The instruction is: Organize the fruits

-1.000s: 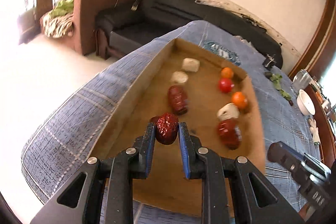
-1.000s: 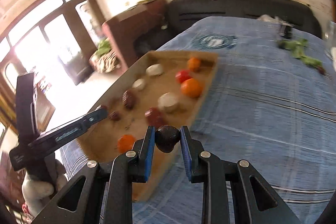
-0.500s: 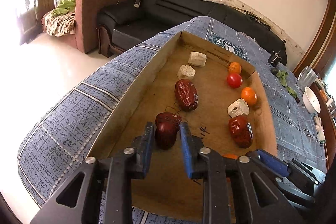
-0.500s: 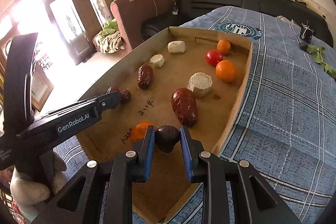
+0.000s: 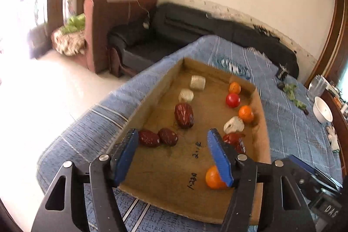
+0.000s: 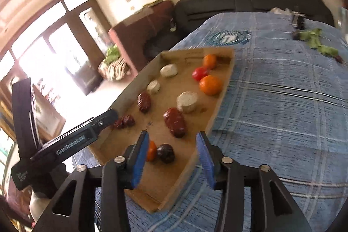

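A cardboard tray (image 5: 165,175) (image 6: 174,179) lies on a blue checked cloth. My left gripper (image 5: 175,158) is open and empty above the tray's near left. Two small red dates (image 5: 157,137) lie side by side near its left finger, by the left wall, with a larger date (image 5: 184,115) beyond them. My right gripper (image 6: 171,154) is open and empty over the tray's near right corner. A dark round fruit (image 6: 166,153) lies between its fingers next to a small orange (image 6: 151,151). Another red date (image 6: 175,125), white pieces, oranges and a tomato (image 6: 200,73) lie further along the tray.
The blue cloth (image 6: 282,101) covers the surface to the right of the tray. Green leaves (image 6: 315,42) and a dark clip lie at its far end. A white bowl (image 5: 324,110) stands at the far right. A black sofa and a brown armchair stand behind.
Both grippers have opened and pulled back. The left one let go of its red date beside the other small date. The right one let go of the dark fruit beside the orange.
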Tool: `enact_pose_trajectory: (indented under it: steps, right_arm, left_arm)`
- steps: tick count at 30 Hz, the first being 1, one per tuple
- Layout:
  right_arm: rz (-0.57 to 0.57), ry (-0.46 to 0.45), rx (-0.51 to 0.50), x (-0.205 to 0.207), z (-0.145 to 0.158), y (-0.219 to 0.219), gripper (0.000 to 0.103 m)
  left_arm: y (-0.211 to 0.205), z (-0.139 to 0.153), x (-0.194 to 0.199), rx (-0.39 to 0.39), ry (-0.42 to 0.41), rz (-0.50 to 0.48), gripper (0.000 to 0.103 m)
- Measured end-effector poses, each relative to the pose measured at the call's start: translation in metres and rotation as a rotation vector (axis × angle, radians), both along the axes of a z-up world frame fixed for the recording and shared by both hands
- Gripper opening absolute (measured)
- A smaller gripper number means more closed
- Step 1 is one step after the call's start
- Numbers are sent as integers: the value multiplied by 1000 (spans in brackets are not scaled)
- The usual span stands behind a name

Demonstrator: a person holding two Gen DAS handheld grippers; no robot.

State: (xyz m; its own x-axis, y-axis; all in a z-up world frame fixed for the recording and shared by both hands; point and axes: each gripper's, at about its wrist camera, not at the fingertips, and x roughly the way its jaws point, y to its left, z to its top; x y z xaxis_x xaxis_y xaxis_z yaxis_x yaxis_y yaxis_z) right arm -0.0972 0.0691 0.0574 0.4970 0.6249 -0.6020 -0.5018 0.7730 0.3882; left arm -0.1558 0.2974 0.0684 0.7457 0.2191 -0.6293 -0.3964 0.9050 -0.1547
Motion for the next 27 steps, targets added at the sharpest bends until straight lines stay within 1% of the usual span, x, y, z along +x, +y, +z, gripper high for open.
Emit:
enact_pose_trajectory:
  steps: [1,2,3,4,5,6,8,9,11,15,16,18,20,24,27]
  right_arm:
    - [-31,-11,-4,-2,2,-8,60]
    - [-50,-21,-10,-5,2,-13,62]
    - [-75,-35,-22,-8,3,-19,63]
    - [-95,-48,-33,-11,3,-25,64]
    - [-116,-60,-46,-14,4,-29,66]
    - [-135,-70,-58,-17,3,-33,67]
    - [-153,-82,-67,-23,2,-40,71]
    - [-156,-87,-71,-26,1,-42,72]
    - [-158,-95,-81,-30,0,-46,73]
    - [-154,-135,-115,-41,1,-47,77]
    - [-154,-147,-126,-44,1,-47,79]
    - [-159,-176,-144,-49,4,-48,81]
    - [-163,-200,-161,-54,6,-48,86]
    - [-173,-243,-186,-61,10,-49,90]
    - [-172,-258,-197,-64,11,-46,94]
  left_arm:
    - [-4,5,-5,29,-18,17,69]
    - [-10,12,-11,72,-46,43,79]
    - [-15,17,-16,102,-67,67,85]
    - [-20,22,-22,133,-91,94,95]
    - [-26,29,-30,167,-124,127,100]
    - [-30,33,-36,187,-148,147,102]
    - [-39,40,-46,217,-183,180,103]
    - [-43,42,-49,229,-187,195,103]
    - [-49,42,-50,252,-163,209,103]
    - [-62,39,-49,285,-109,194,103]
    - [-64,38,-49,281,-108,182,103]
    - [-66,36,-48,244,-101,155,103]
    - [-66,34,-47,219,-86,153,103]
    - [-72,35,-48,254,-78,171,103]
    - [-73,34,-49,245,-78,152,103]
